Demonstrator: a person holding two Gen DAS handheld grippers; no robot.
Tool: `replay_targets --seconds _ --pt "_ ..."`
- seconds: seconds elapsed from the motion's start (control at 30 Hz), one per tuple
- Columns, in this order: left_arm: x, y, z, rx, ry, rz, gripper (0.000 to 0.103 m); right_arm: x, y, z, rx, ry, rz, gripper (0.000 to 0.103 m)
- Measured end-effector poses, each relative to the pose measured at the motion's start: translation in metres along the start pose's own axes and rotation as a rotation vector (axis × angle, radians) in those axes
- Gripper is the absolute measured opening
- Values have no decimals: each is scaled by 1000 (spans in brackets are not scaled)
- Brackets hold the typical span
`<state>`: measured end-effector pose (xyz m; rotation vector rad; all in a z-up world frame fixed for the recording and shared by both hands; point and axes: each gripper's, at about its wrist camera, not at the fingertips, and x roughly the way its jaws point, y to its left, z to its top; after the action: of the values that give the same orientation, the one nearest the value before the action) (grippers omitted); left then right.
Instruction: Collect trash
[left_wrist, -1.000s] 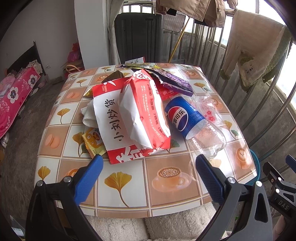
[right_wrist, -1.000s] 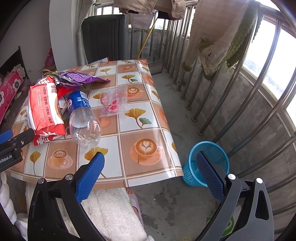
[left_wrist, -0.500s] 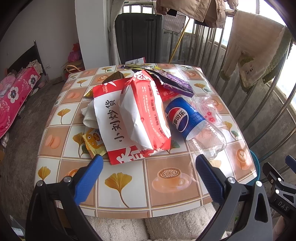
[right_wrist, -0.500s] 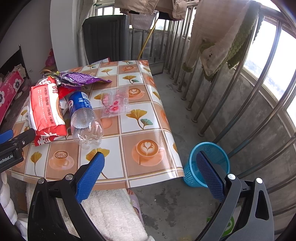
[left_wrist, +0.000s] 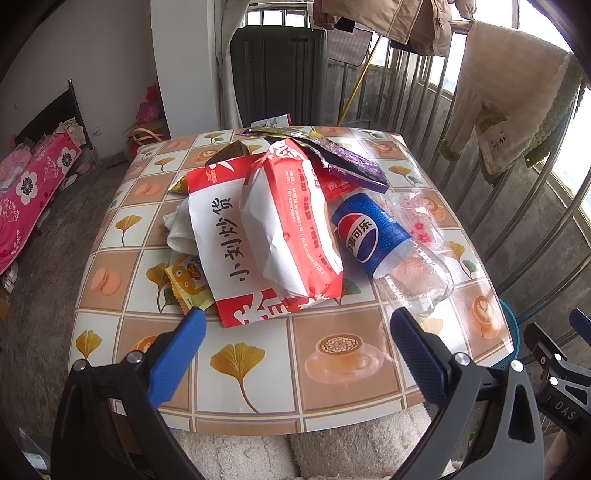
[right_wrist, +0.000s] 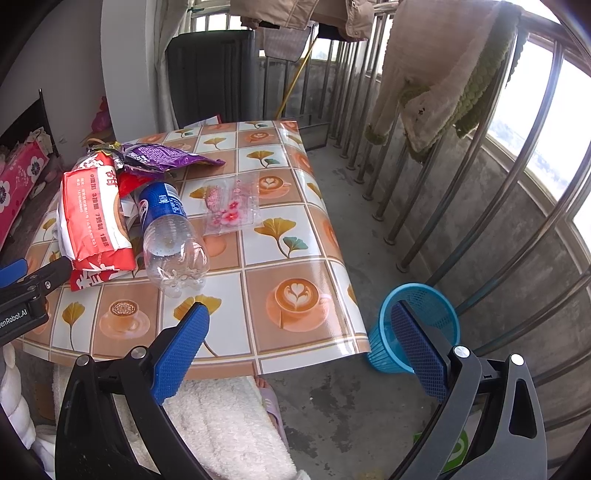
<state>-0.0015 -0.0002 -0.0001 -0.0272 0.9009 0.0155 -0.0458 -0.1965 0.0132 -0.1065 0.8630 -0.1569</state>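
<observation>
Both sets of tongs are spread wide and holding nothing: the left tongs (left_wrist: 293, 332) hover over the near edge of the worktop (left_wrist: 343, 410), and the right tongs (right_wrist: 299, 326) hang past its right corner. The trash sits mid-worktop: a red-and-white snack bag (left_wrist: 291, 218) leaning on a paper bag (left_wrist: 221, 240), with the Pepsi bottle (left_wrist: 384, 243) touching the snack bag's right side and a blue basket (right_wrist: 424, 306) on the floor right of the worktop. Compared with half a second ago, basically nothing has moved.
</observation>
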Motion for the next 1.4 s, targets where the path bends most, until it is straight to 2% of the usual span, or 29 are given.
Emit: replay_targets --seconds 0.5,0.9,1.1,1.23,1.33,1.4 --pt "-2 11 0 -7 -23 -5 98 -1 8 5 6 -33 27 94" --pt "-26 46 9 -24 -204 -16 98 -11 18 35 64 -165 144 94" --pt "-23 79 12 -94 -236 -54 97 -6 33 54 62 -193 188 94" --pt "-19 97 14 -128 -252 -83 90 -1 49 64 33 -191 225 91" --pt "-18 108 17 -150 -260 -135 83 6 62 70 4 -178 241 88" --pt "-20 112 19 -161 -275 -196 80 12 70 74 -11 -164 249 85"
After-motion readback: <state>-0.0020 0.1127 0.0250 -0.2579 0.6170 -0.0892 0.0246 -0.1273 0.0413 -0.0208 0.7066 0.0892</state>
